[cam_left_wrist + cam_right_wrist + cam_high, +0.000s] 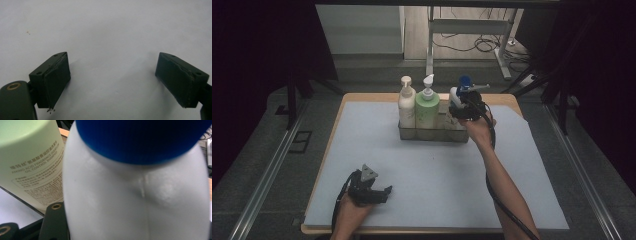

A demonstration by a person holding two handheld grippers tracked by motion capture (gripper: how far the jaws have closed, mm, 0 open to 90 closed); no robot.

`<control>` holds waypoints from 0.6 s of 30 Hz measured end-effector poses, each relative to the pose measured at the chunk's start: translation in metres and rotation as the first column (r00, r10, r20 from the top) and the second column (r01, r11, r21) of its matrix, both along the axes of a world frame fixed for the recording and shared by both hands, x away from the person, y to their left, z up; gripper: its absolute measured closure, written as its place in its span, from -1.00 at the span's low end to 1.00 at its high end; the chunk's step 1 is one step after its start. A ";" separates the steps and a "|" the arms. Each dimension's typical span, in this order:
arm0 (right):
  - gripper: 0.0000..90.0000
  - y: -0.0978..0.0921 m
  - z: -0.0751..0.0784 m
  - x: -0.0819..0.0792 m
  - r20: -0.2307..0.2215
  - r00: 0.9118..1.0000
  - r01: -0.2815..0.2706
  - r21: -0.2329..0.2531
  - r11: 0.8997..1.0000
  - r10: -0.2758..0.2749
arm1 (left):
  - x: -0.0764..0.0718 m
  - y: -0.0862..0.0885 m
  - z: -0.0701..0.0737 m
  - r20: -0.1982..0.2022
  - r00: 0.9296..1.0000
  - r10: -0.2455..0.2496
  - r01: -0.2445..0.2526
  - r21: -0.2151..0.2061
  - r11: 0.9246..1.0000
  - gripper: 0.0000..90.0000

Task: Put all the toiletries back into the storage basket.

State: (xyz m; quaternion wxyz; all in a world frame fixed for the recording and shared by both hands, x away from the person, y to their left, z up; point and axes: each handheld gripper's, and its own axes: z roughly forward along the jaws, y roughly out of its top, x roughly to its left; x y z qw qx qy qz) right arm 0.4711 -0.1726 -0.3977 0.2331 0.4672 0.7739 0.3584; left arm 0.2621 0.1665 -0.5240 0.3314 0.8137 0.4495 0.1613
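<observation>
A clear rack stands at the back middle of the mat and holds a cream pump bottle and a green pump bottle. At the rack's right end is a white bottle with a blue top, with my right gripper shut on it. In the right gripper view the white bottle sits close between the jaws under its blue cap, with the green bottle beside it. My left gripper rests near the front left, open over bare mat.
A pale blue-grey mat covers the wooden table. Metal rails run along both sides. Behind the table stand a white desk frame and loose cables on the floor.
</observation>
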 end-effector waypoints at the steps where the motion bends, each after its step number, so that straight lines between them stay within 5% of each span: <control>1: -0.13 0.001 0.000 0.000 -0.002 1.000 0.001 -0.002 1.000 -0.001 | 0.000 0.000 0.000 0.000 1.000 0.000 0.000 0.000 1.000 -0.73; 18: -0.15 -0.006 -0.004 0.001 0.020 1.000 -0.007 0.016 1.000 0.006 | 0.000 0.000 0.000 0.000 1.000 0.000 0.000 0.000 1.000 -0.73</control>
